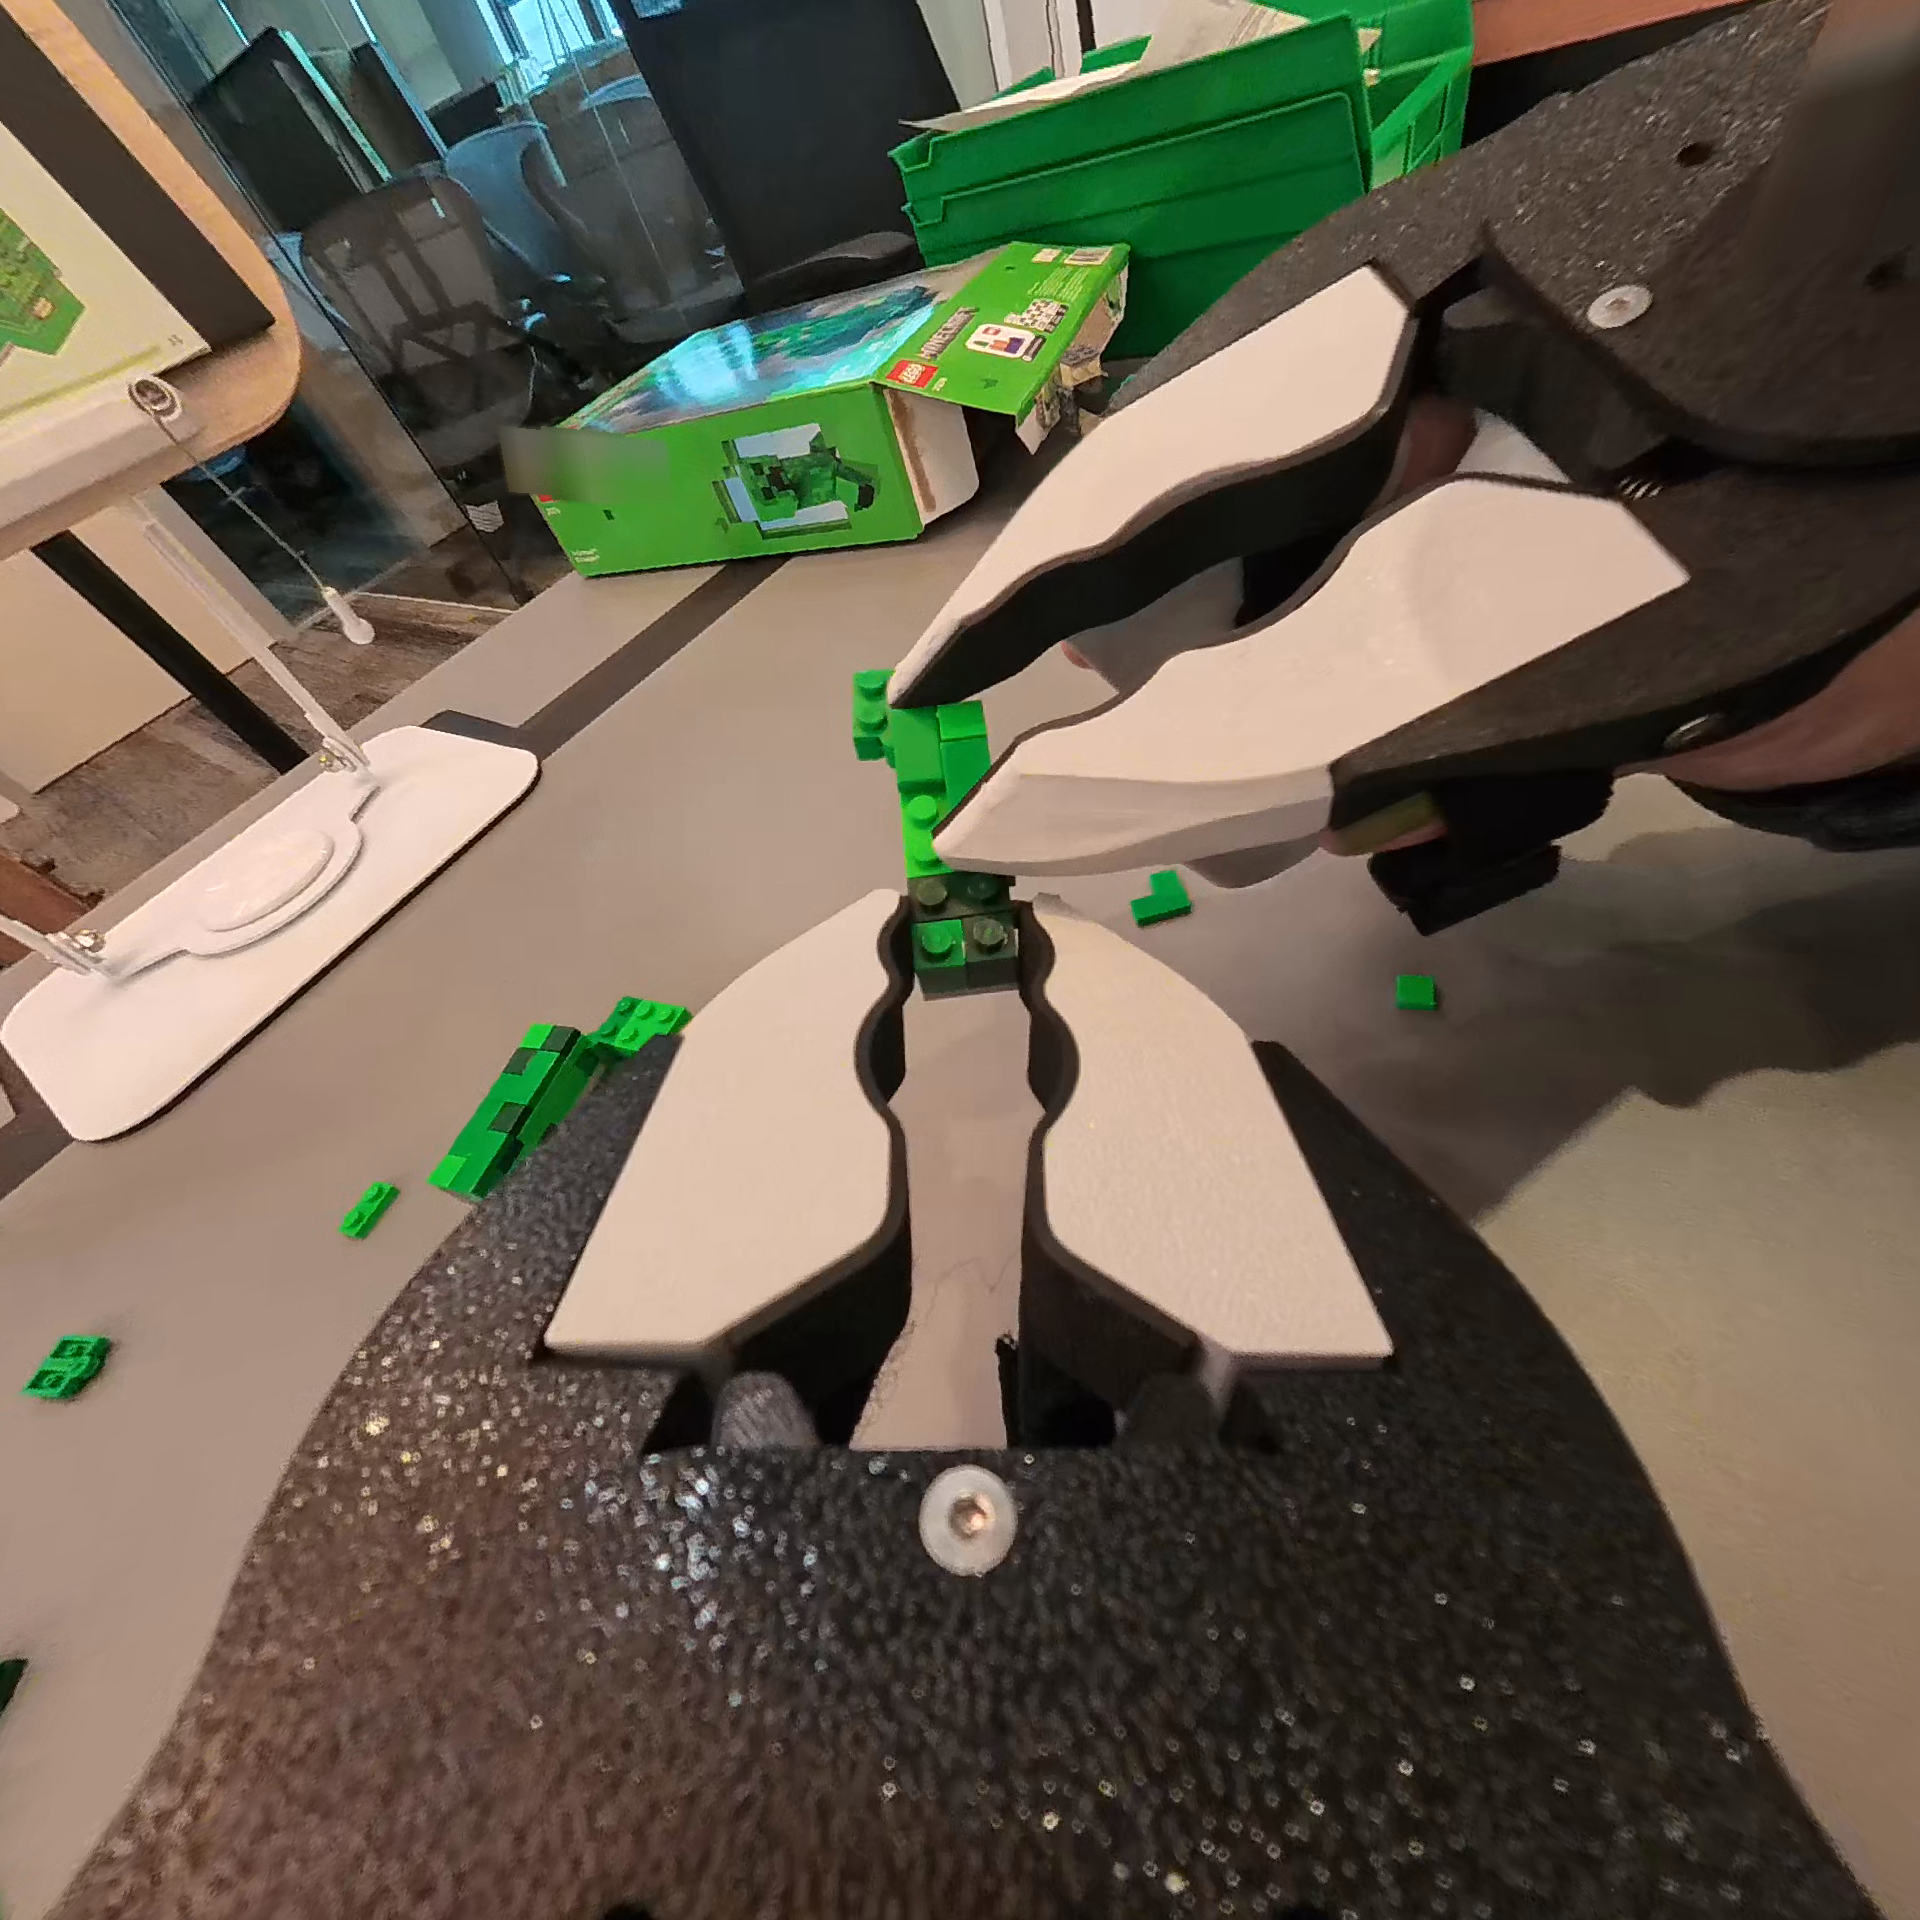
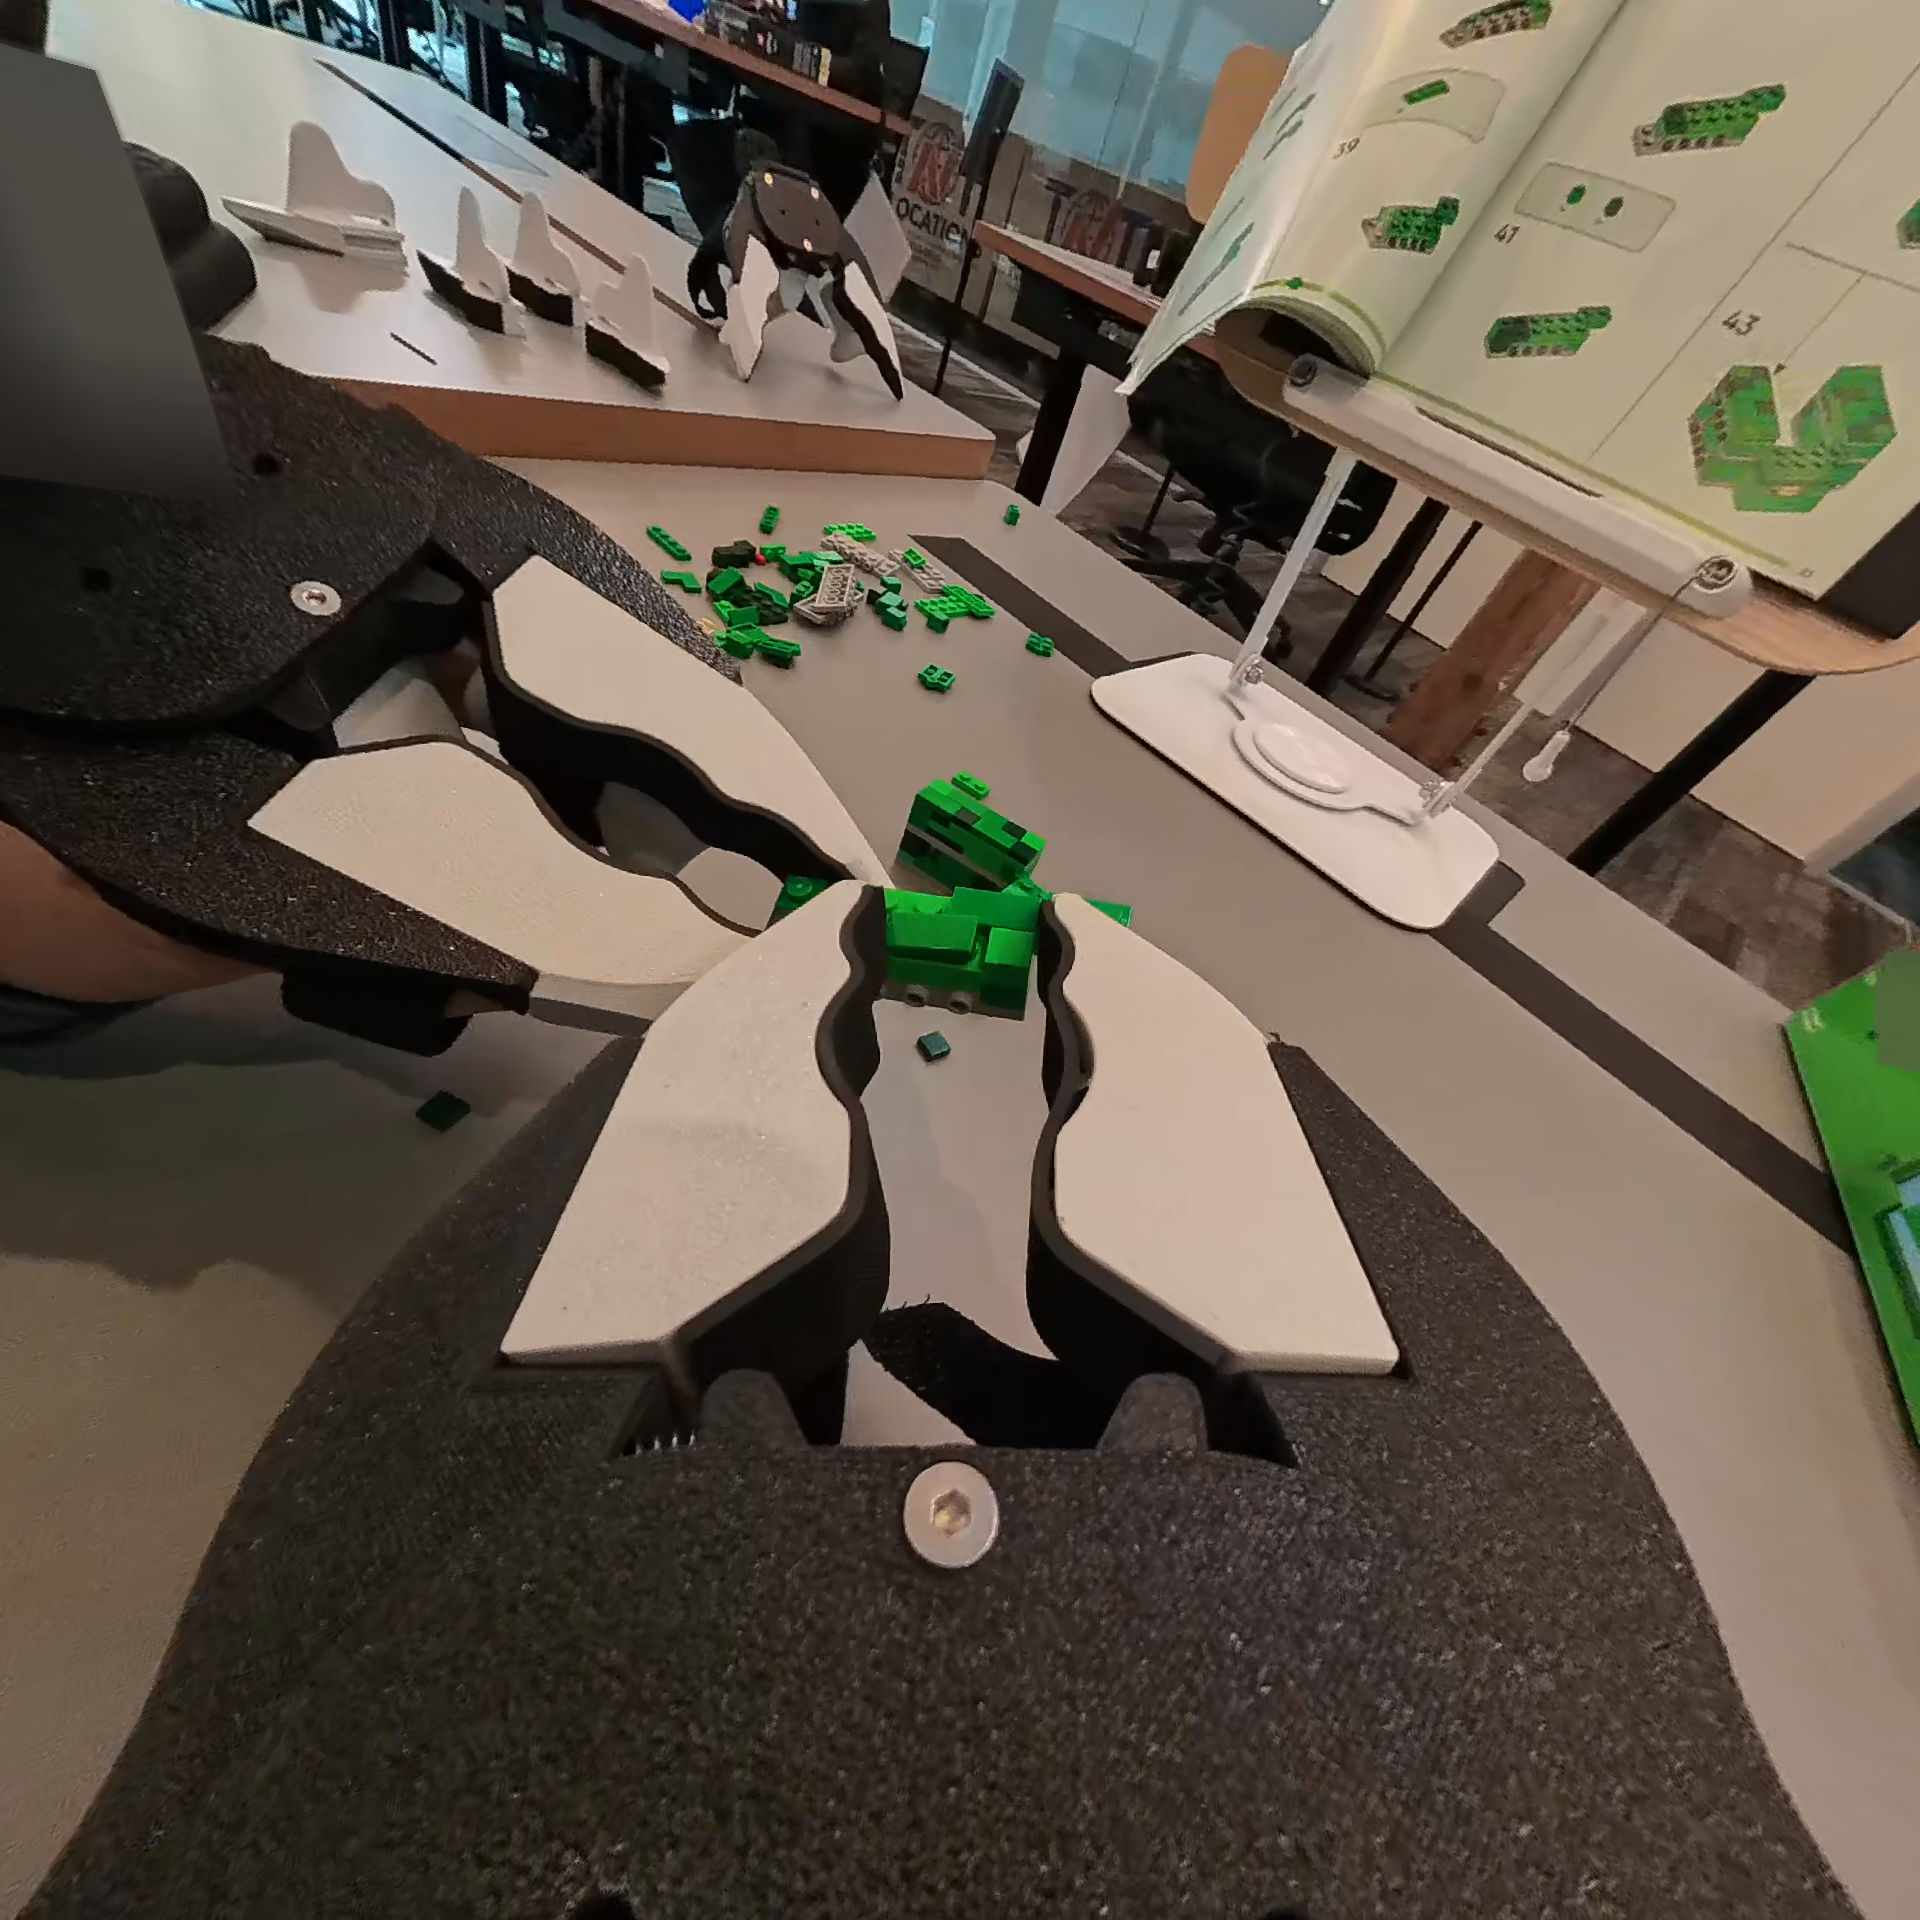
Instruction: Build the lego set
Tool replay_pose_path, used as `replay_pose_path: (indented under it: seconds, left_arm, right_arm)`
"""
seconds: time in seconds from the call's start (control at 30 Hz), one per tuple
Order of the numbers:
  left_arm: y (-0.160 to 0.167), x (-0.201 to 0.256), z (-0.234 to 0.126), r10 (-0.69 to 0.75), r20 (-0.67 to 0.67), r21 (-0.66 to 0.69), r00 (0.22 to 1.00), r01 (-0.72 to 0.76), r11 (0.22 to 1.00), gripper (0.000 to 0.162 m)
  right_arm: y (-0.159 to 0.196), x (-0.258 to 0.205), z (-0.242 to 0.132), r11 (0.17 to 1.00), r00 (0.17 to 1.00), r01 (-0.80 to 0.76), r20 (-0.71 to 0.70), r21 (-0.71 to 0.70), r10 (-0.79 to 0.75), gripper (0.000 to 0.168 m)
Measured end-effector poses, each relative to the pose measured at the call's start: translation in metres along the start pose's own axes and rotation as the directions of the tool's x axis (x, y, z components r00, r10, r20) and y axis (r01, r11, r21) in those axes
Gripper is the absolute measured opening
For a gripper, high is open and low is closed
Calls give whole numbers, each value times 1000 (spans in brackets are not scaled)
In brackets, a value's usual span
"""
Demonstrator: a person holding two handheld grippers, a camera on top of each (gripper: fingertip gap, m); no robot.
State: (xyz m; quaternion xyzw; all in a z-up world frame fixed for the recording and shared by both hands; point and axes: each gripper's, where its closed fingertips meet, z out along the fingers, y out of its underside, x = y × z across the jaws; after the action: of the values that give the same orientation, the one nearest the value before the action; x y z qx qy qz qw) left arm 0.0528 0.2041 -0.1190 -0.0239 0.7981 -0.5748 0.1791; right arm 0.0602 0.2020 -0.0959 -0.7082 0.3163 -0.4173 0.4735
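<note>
A green lego assembly (image 1: 925, 769) is held above the grey table (image 1: 727, 831) between both grippers. My left gripper (image 1: 966, 914) is shut on its dark green lower end (image 1: 961, 940). My right gripper (image 1: 925, 767) comes in from the right and is shut on its bright green upper part. In the right wrist view the assembly (image 2: 956, 935) sits between my right gripper's (image 2: 956, 904) fingertips, and the left gripper (image 2: 805, 899) meets it from the left. A second green assembly (image 2: 966, 831) lies on the table just behind.
Loose green pieces lie around (image 1: 1162, 902) (image 1: 1415, 992) (image 1: 369, 1210), with a pile of bricks (image 2: 821, 592) farther back. An instruction booklet (image 2: 1610, 260) stands on a white stand (image 2: 1299, 790). The lego box (image 1: 790, 447) and green bins (image 1: 1143, 156) are behind. Spare gripper fingers lie on a wooden board (image 2: 520, 281). Left and right tips are no more than a few centimetres apart.
</note>
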Motion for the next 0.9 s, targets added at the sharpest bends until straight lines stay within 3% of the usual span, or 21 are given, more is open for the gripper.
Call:
replay_pose_path:
  seconds: [0.7, 0.8, 0.9]
  left_arm:
    - [1, 1, 1, -34, -23, 1, 999, 34, 999, 18]
    - [5, 0, 2, -92, -53, -34, 994, 90, 995, 18]
    - [17, 4, 5, -238, -147, -113, 960, 223, 968, 18]
  right_arm:
    - [1, 0, 0, 1000, 1000, 0, 7, 18, 0, 26]
    - [-10, -1, -7, 986, 990, 138, 16, 92, -140, 35]
    - [-9, -2, -14, 890, 893, 450, -6, 72, -450, 51]
